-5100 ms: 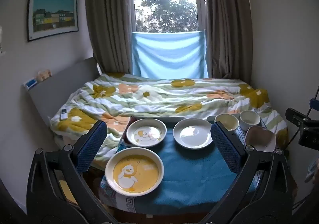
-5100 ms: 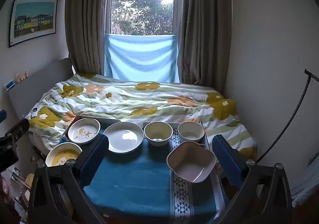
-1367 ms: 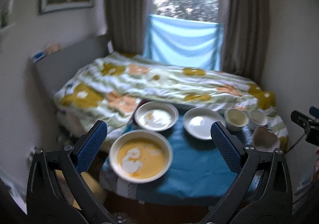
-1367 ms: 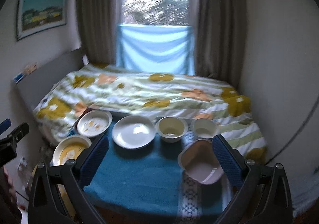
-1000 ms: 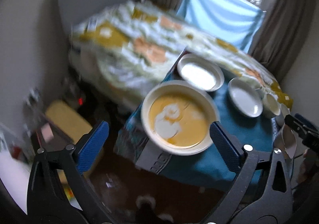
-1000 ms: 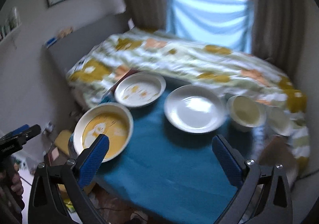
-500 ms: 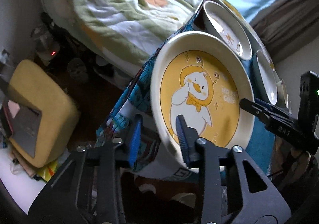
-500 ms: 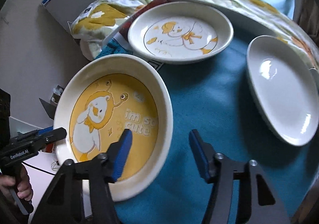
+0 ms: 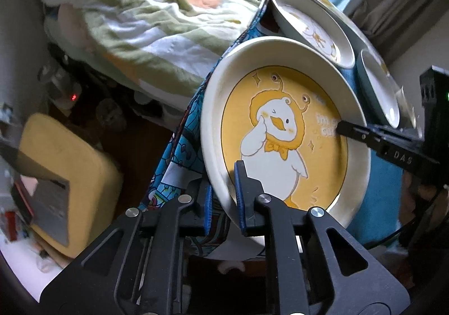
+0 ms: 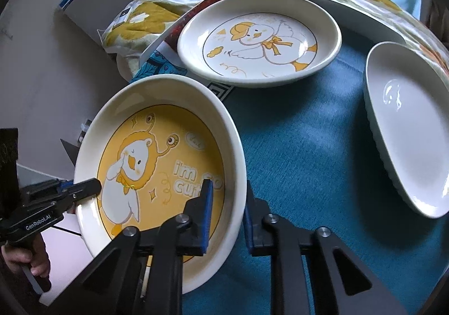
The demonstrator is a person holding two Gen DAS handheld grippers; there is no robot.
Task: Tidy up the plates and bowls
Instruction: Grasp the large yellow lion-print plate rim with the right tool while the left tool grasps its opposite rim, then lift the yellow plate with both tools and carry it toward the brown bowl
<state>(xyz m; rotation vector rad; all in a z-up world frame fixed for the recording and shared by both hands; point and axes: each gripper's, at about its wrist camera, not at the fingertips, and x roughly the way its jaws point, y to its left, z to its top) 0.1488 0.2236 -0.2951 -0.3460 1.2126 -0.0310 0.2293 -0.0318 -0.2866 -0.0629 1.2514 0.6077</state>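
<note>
The yellow duck plate (image 10: 157,174) sits at the near left corner of the bench (image 10: 303,152), on the teal cloth (image 10: 294,174), its left part overhanging the bench edge. Both tongs grasp its rim from opposite sides.

The left tongs (image 9: 223,197) are clenched on the rim at the plate's outer side: one blue pad (image 9: 240,197) lies inside the rim against the duck's lower body, the other sits under the rim outside. In the right wrist view the same left tongs (image 10: 84,188) reach in from the left, tips on the rim beside the duck's wing.

The right tongs (image 10: 226,216) are clenched on the rim at the side nearest the middle of the bench, one blue pad (image 10: 206,214) inside over the word "cute", the other outside against the cloth. In the left wrist view the right tongs (image 9: 348,130) come in from the right, with the tip over the lettering.

The plate is round, so it has no long axis. The printed duck stands with its head toward the bed (image 9: 146,6) and its feet toward the near edge.

Behind it lies the white duck plate (image 10: 261,40), flat on the cloth, and to the right the plain white plate (image 10: 407,124), well apart from the yellow one.
</note>
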